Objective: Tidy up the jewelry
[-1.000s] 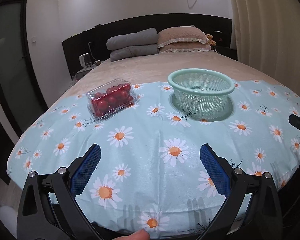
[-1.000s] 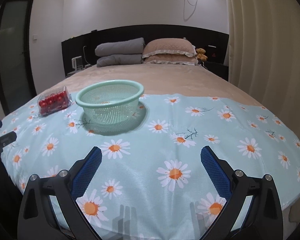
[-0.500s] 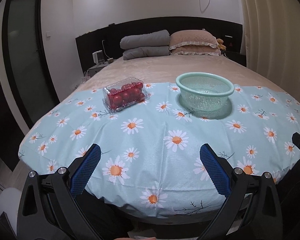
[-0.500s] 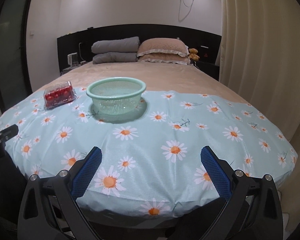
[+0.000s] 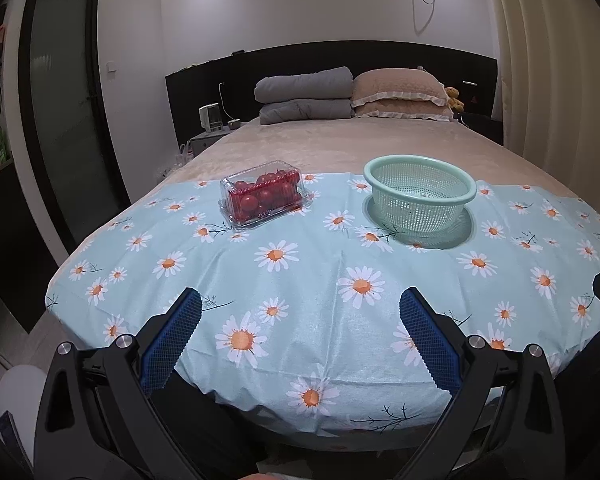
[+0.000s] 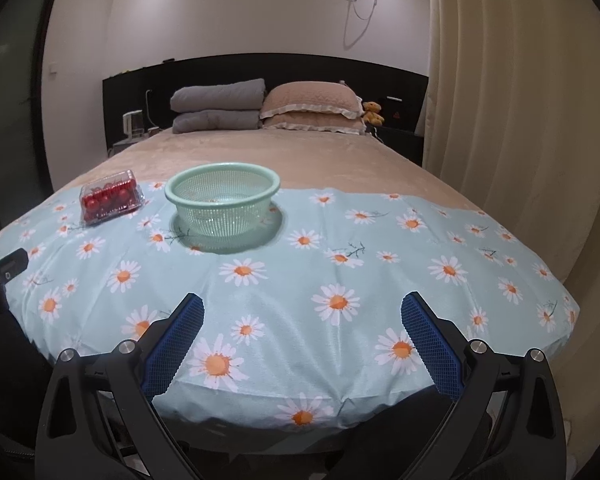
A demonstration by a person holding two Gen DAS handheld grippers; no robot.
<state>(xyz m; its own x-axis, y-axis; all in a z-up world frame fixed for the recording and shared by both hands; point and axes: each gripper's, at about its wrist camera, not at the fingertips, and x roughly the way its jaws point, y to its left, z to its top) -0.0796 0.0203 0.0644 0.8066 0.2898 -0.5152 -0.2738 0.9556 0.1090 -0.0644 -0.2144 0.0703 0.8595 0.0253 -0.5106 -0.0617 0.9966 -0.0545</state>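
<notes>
Looking along the left gripper (image 5: pixel 300 308), its jaws stand wide apart and hold nothing, above the near edge of a daisy-print cloth (image 5: pixel 320 280) on a bed (image 5: pixel 340 140). On the cloth sit a clear box (image 5: pixel 262 192) of red round pieces, too small to identify, and, well apart to its right, a green mesh basket (image 5: pixel 420 196). The picture's right edge cuts off the other gripper.

From the right gripper (image 6: pixel 302 312), jaws likewise apart and unloaded, the basket (image 6: pixel 222 200) sits ahead, the box (image 6: pixel 110 196) near its left. Bed corners fade into dark.
</notes>
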